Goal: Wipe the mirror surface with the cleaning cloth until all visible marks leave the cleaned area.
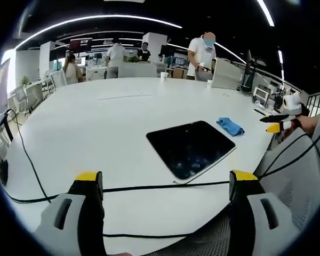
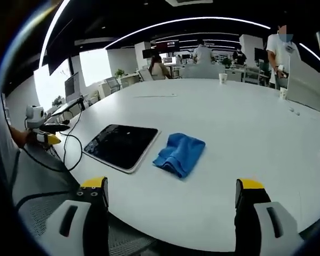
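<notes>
On the big white table (image 1: 96, 122), a black cable (image 1: 26, 154) ran along the left side and across in front of the left gripper (image 1: 165, 184), whose yellow-tipped jaws stood wide apart with nothing between them. Just beyond them lay the mirror (image 1: 191, 146), a dark rounded slab flat on the table, its near end smeared with pale marks. The blue cleaning cloth (image 1: 230, 126) sat crumpled near the mirror's far right corner, apart from it. Further right, the other gripper poked in at the table's edge.

From the right gripper view, the mirror (image 2: 121, 145) lay to the left, the cleaning cloth (image 2: 180, 153) just beside its right edge, and the right gripper (image 2: 170, 186) hung over the table's near edge, jaws spread wide and empty. Paper cups (image 2: 222, 78) stood far across the table (image 2: 245, 133), with people at desks behind.
</notes>
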Motion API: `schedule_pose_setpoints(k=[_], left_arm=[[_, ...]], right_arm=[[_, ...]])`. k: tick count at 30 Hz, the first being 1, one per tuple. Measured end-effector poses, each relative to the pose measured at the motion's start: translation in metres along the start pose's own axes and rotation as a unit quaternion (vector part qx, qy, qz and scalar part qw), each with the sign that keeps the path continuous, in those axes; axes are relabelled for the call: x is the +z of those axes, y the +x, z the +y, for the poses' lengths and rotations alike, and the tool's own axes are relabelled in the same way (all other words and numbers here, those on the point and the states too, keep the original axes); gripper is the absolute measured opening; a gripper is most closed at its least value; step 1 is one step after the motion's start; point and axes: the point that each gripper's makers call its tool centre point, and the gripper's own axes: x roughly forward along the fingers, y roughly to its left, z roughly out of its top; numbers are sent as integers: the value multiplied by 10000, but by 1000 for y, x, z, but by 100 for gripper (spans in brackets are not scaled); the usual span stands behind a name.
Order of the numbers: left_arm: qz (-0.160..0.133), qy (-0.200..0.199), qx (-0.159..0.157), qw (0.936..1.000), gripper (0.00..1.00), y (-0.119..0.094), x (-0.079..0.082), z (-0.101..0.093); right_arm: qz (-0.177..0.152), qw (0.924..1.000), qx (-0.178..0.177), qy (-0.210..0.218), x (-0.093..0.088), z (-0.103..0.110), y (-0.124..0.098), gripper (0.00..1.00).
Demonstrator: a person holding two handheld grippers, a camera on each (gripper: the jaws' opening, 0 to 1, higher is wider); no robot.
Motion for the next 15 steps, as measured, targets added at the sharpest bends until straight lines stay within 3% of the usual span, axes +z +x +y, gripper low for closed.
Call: schedule_pose_setpoints(k=[15], left_arm=[[-106,8,31,9999,98,-1,4,3]], right_arm=[[80,9999,53,59,-4,9,7,98]])
